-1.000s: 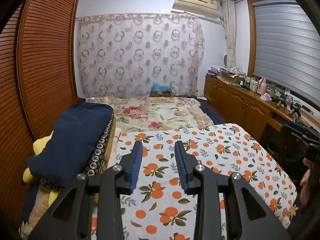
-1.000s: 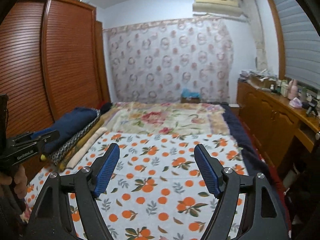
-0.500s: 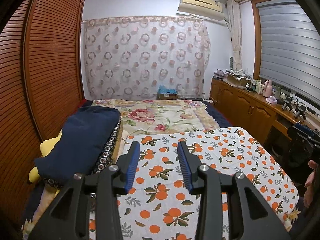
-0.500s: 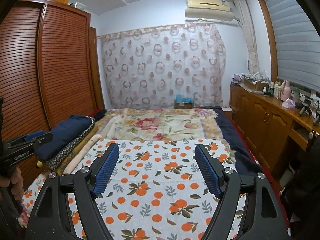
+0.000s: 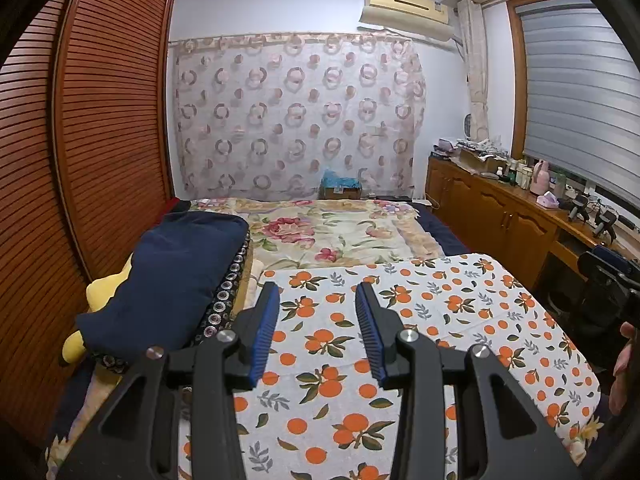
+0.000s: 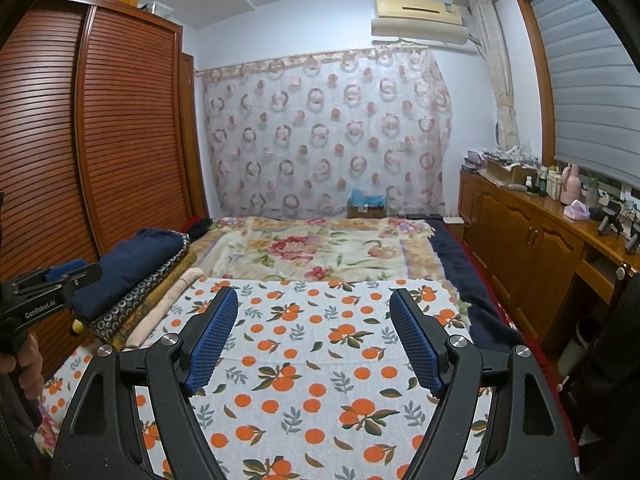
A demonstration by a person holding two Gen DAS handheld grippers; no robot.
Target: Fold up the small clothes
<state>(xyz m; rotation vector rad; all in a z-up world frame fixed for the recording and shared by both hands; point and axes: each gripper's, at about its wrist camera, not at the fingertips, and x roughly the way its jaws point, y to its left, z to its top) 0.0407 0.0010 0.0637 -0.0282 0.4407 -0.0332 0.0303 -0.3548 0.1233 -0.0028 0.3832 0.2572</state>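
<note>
A white cloth printed with oranges [image 5: 420, 320] lies spread flat over the near part of the bed, and it also fills the foreground of the right wrist view [image 6: 320, 340]. My left gripper [image 5: 316, 288] hovers above its left half, open, with nothing between the blue pads. My right gripper [image 6: 314, 294] hangs over the cloth's middle, open wide and holding nothing. No small garment shows in either view. At the left edge of the right wrist view, a hand [image 6: 24, 360] holds the other tool.
Folded navy fabric [image 5: 172, 280] sits on patterned bedding along the bed's left side, with a yellow plush [image 5: 100, 292] beneath it. A slatted wooden wardrobe [image 5: 100, 140] stands on the left. A wooden cabinet [image 6: 532, 240] with bottles runs along the right. A floral blanket [image 5: 332, 236] covers the far bed.
The left gripper's jaws stand a little wider apart than a second ago. Both views have shifted only slightly, and nothing on the bed has moved.
</note>
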